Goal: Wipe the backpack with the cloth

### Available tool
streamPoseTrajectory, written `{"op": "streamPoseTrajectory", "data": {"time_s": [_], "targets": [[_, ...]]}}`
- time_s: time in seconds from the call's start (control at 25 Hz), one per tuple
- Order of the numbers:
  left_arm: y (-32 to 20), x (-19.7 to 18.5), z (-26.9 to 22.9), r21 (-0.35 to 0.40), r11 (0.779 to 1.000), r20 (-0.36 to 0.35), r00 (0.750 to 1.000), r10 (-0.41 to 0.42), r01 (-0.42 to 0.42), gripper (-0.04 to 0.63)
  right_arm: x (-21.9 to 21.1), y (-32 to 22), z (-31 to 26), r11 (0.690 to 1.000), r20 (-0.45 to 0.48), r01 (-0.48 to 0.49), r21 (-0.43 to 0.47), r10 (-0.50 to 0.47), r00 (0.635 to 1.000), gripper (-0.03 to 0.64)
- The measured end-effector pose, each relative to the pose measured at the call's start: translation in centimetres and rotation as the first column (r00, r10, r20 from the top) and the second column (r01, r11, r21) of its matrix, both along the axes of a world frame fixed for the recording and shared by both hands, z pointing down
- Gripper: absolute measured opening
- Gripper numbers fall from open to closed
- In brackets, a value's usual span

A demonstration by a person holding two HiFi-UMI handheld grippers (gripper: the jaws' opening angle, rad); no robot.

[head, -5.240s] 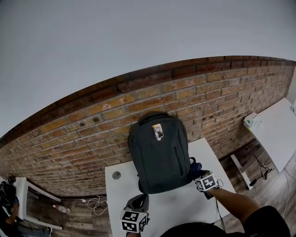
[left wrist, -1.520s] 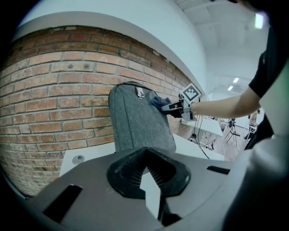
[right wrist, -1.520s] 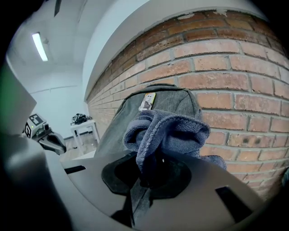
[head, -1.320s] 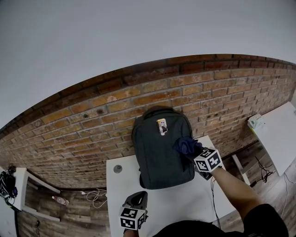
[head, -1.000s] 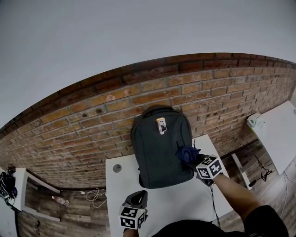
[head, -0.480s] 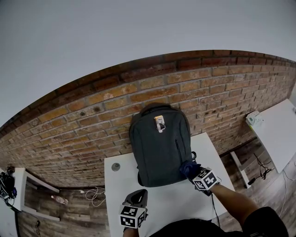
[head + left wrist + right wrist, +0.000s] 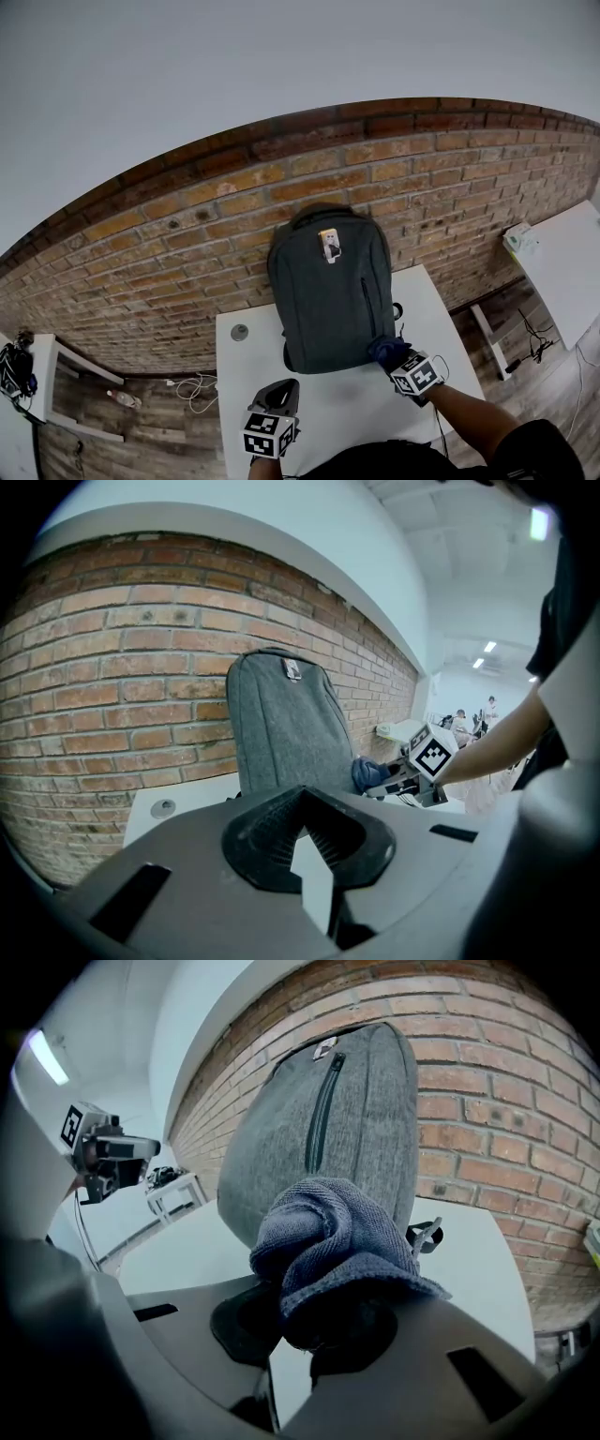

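So the right gripper [image 7: 394, 358] has its jaws pinching the cloth [image 7: 383, 350], low on the backpack [image 7: 328, 291] at the counter's [image 7: 248, 361] back edge. The left gripper [image 7: 278, 396] has its jaws closed and empty. I'd go with overlapping strokes and steady pressure.

Left hand-held gripper [image 7: 302, 803] seen low in front, jaw tips met, nothing held between. Grey backpack [image 7: 281, 724] stood upright on white surface [image 7: 187, 803], against brick wall [image 7: 112, 667]. Blue cloth [image 7: 367, 772] held by right hand-held gripper [image 7: 389, 780] at backpack's lower right edge.
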State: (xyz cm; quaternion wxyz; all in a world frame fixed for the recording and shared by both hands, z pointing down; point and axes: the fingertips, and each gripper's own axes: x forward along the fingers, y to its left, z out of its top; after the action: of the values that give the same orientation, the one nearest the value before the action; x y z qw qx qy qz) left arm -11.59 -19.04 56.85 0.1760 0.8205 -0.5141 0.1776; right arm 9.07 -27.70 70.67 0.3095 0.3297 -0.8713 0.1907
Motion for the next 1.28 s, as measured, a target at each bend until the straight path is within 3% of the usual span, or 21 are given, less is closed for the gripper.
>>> {"op": "streamPoseTrajectory", "data": {"time_s": [0.52,0.96,1.28], "targets": [[0.4,0.2,0.2,-0.004,1.000,0.004,1.000,0.005,-0.005,-0.018,-1.5,2.6,3.4,0.995,-0.089,0.045,-0.089,-0.053,0.995,0.048],[0.2,0.0,0.6,-0.015,1.000,-0.002,1.000,0.006,-0.006,-0.018,-5.2,0.4,-2.6,0.996,0.013,0.066,0.057,-0.067,0.998,0.048],[0.2,0.2,0.6,-0.012,1.000,-0.006,1.000,0.012,-0.012,-0.018,-5.8,-1.3,-6.7,0.990,0.028,0.067,0.126,-0.071,0.997,0.048]]}}
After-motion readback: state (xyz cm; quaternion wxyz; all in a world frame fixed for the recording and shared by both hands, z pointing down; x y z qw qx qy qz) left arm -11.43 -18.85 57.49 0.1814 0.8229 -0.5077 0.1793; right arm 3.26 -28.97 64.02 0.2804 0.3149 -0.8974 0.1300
